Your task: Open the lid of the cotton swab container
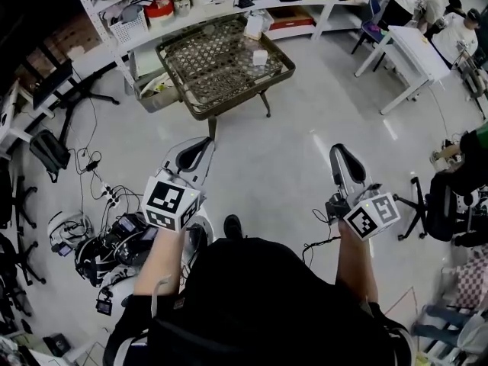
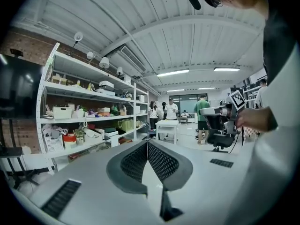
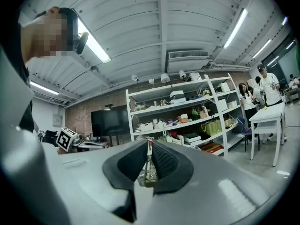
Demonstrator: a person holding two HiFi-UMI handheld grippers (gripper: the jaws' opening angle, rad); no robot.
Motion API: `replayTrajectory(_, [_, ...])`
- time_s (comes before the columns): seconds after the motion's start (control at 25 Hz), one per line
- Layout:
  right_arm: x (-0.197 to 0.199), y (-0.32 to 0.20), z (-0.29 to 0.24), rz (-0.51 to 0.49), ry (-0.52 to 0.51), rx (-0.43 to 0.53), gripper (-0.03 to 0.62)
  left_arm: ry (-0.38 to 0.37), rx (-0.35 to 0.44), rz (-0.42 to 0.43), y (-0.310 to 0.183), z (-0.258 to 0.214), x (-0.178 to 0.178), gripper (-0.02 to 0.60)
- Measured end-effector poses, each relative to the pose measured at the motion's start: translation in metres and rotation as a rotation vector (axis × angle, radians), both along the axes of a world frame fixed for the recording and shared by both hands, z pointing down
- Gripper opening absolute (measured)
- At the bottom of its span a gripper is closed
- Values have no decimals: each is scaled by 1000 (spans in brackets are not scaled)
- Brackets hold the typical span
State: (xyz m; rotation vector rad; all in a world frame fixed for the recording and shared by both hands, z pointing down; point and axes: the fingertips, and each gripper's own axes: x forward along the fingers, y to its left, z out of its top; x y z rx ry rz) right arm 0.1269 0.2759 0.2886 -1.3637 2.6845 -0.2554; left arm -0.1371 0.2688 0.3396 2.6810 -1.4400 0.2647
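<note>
Judging by looks, cotton swab container (image 1: 259, 56) is prob. the small white box on the brown lattice table (image 1: 213, 71), far centre, well apart from both grippers; likely light, stiff plastic, apt to slide or tip, so steady the body low and take the lid at its edge; left gripper (image 2: 147, 146) pressed together, empty; right gripper (image 3: 149, 149) a slit apart, apparently nothing pinched.

Small white box (image 1: 260, 56) sitting on wicker table (image 1: 206, 78): too small for identifying. Shelf (image 1: 191, 10) clutter behind the table running together. Right gripper (image 3: 149, 149) jaws showing a thin slit, contents not resolving. Person's torso (image 1: 259, 303) hiding floor nearside of the table.
</note>
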Motion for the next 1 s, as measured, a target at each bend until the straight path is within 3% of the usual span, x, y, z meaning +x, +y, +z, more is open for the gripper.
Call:
replayTrajectory(0.4, [-33,-38,8,8,-2,-37,38,3,-45,4,-33,13,-38,8])
replayTrajectory(1.0, [-48,-120,33,-71,-29,-62,38,-26,-94,-46,-91,35,-48,8])
